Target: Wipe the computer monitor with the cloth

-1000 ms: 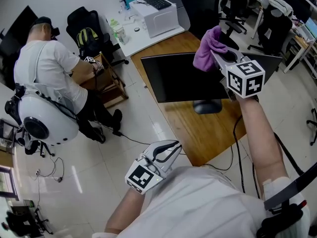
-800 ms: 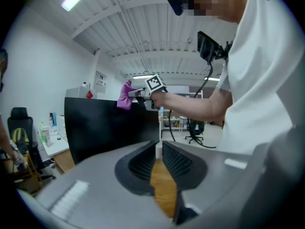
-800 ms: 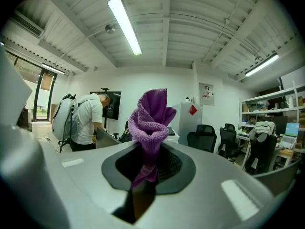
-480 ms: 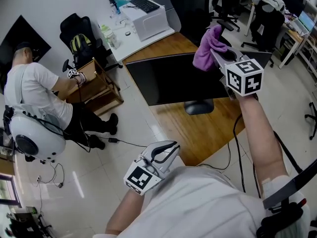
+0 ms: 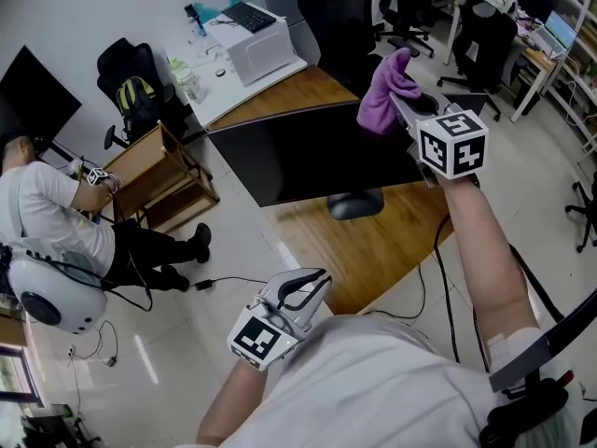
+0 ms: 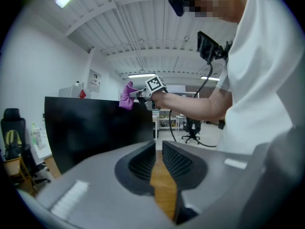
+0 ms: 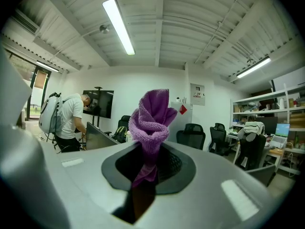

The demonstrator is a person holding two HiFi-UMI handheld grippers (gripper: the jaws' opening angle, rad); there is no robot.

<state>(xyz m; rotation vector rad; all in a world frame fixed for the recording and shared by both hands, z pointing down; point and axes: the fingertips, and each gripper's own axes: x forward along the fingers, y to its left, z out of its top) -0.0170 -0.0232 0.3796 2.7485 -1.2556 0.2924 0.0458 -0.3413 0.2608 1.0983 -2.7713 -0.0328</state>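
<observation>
In the head view the black monitor (image 5: 298,152) stands on a wooden desk (image 5: 373,245), its screen facing me. My right gripper (image 5: 403,104) is raised just above the monitor's top right edge, shut on a bunched purple cloth (image 5: 386,90). The right gripper view shows the cloth (image 7: 151,114) standing up out of the gripper (image 7: 151,152). My left gripper (image 5: 315,283) hangs low near my body, in front of the desk's edge, jaws together and holding nothing. In the left gripper view the monitor (image 6: 95,128) fills the left side beyond the gripper (image 6: 158,149).
A white table (image 5: 224,96) with a printer (image 5: 252,31) stands behind the desk. Office chairs (image 5: 340,17) crowd the back. A wooden cabinet (image 5: 163,171) and a person with a white backpack (image 5: 47,241) are at the left. A cable (image 5: 215,280) lies on the floor.
The scene has slid left in the head view as my head turned. The person at the left has moved further left. My right gripper still holds the cloth by the monitor's top edge.
</observation>
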